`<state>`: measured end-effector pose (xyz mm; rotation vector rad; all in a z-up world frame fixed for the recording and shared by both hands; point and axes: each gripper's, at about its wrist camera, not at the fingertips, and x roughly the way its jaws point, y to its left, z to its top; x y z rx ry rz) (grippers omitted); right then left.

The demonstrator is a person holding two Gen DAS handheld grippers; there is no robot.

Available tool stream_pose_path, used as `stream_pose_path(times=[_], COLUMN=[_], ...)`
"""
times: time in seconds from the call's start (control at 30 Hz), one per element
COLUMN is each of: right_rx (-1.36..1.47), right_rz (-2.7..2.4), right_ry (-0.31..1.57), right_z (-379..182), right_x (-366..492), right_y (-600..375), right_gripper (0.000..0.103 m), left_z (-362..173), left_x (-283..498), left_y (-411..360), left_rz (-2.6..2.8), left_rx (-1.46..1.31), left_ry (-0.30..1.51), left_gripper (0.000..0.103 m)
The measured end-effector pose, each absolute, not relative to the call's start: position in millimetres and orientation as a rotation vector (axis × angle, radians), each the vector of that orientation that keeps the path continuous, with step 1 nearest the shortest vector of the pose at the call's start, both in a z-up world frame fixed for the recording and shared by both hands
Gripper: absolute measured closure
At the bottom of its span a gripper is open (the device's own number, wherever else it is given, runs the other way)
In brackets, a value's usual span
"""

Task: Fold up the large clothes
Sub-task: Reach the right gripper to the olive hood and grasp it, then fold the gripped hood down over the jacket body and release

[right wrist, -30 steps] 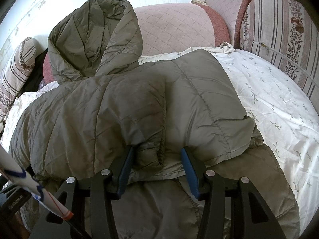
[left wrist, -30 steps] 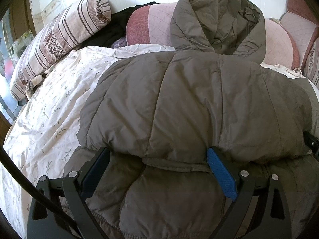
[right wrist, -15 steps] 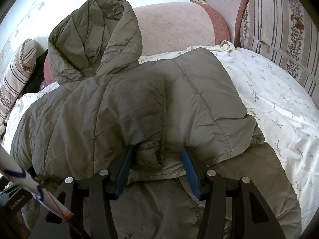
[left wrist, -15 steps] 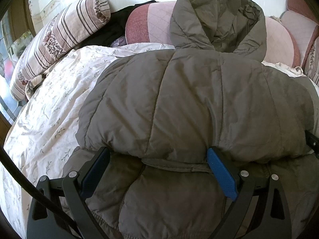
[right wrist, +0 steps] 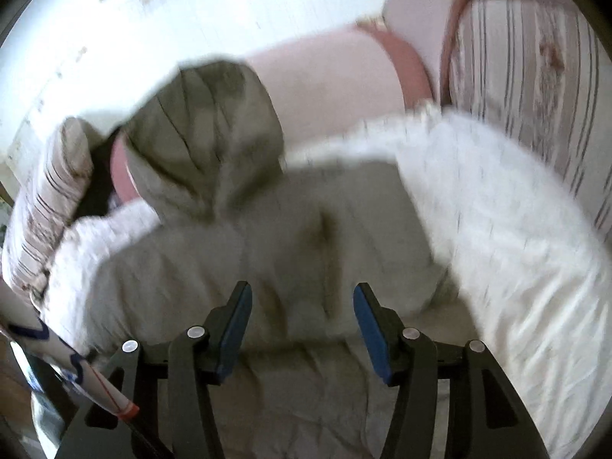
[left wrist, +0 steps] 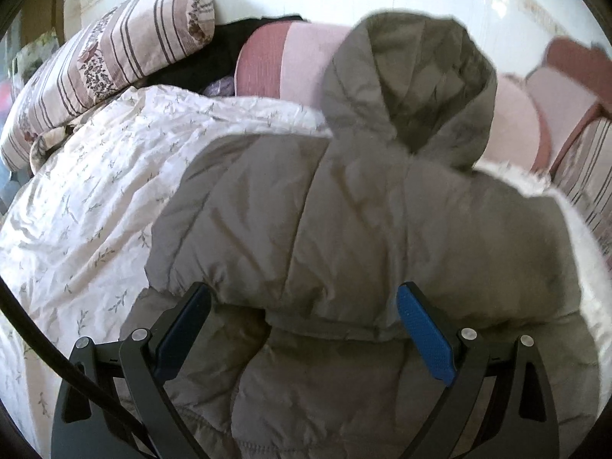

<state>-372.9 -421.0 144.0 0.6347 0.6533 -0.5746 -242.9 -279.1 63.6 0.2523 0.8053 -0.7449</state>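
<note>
While the grey hooded jacket (left wrist: 344, 229) lies folded on the white floral bedsheet (left wrist: 95, 206), its hood (left wrist: 413, 88) leans on a pink cushion (left wrist: 298, 57). Both the left gripper (left wrist: 302, 329) and the right gripper (right wrist: 302, 329) are released, jaws wide apart over the fold edge. The right view is blurred.

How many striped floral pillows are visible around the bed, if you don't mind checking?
2: one striped pillow at the bed's far left, another at its right side. Others may be hidden.
</note>
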Motion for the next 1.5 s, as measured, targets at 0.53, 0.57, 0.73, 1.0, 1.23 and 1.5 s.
stream_pose_path(times=[0.53,0.57,0.73,1.0,1.23,1.5], right_rx=[0.539,0.560,0.659,0.778,0.812,0.654], right_rz=[-0.536,-0.546,-0.564,-0.627,-0.565,-0.447], right_ry=[0.631,0.632,0.611,0.591,0.561,0.429], right_z=[299.6,294.5,269.1,245.8,221.7,261.8], right_x=[-162.8,-153.8,-107.1,-56.5,-77.9,-208.9], right_y=[-465.8,-471.6,-497.9,-536.8,-524.6,-435.1], right_gripper=[0.037,0.037,0.037,0.021,0.095,0.097], left_z=[65.9,65.3,60.5,53.5,56.8,71.4], left_x=[-239.6,-239.5,-235.3,-223.6,-222.9,-217.1], left_y=[-281.2,-281.9,-286.2,-286.7,-286.3,-269.2], left_rz=[-0.715,-0.718,-0.722,-0.703,-0.691,-0.651], left_rx=[0.275,0.273,0.280,0.268,0.266,0.217], left_ry=[0.781,0.783,0.798,0.818,0.801,0.767], left_gripper=[0.006,0.006,0.006,0.006,0.006,0.006])
